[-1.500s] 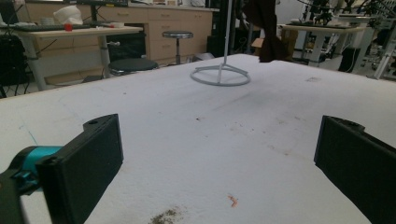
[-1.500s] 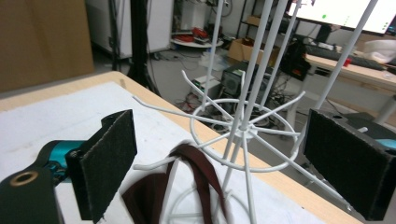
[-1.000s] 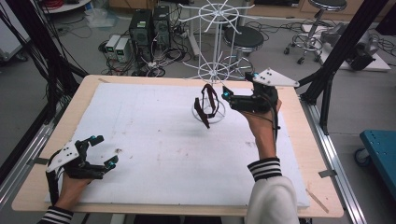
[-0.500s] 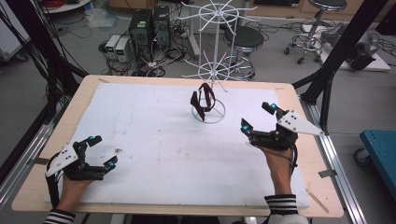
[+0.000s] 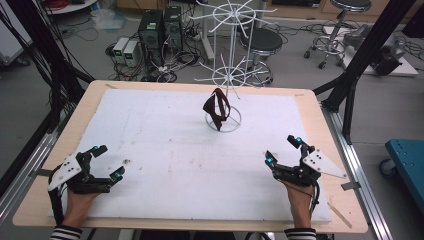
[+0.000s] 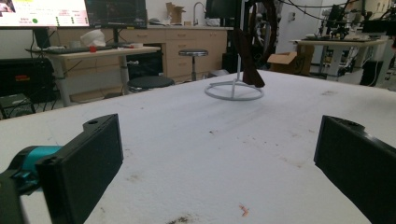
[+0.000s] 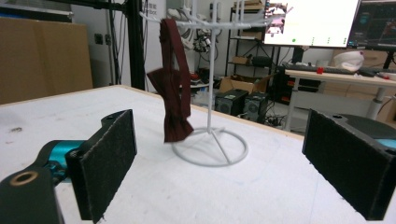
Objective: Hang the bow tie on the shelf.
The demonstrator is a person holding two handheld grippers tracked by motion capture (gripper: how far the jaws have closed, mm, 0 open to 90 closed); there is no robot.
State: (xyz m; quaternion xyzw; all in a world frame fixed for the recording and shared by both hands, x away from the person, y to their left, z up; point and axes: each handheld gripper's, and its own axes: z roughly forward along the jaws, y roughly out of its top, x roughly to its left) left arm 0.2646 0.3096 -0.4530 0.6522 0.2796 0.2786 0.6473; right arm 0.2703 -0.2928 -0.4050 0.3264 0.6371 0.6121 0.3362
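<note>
A dark red bow tie (image 5: pixel 216 108) (image 7: pixel 173 88) (image 6: pixel 246 51) hangs from a lower arm of the white wire rack (image 5: pixel 227 55), above the rack's ring base (image 5: pixel 231 126) (image 7: pixel 210 150) (image 6: pixel 233 91). My right gripper (image 5: pixel 283 150) (image 7: pixel 224 172) rests open at the table's front right, well short of the rack, with nothing between its jaws. At the front left my left gripper (image 5: pixel 107 161) (image 6: pixel 219 172) is open and empty, low over the white mat.
The white mat (image 5: pixel 165 150) covers most of the wooden table (image 5: pixel 90 100). Beyond the far edge stand computer towers (image 5: pixel 160 30), stools (image 5: pixel 262 42) and cables. Black frame posts (image 5: pixel 365 55) rise at both sides.
My right gripper has let go of the bow tie on the rack and pulled back toward the front right, opening on the way. The left gripper has stayed put.
</note>
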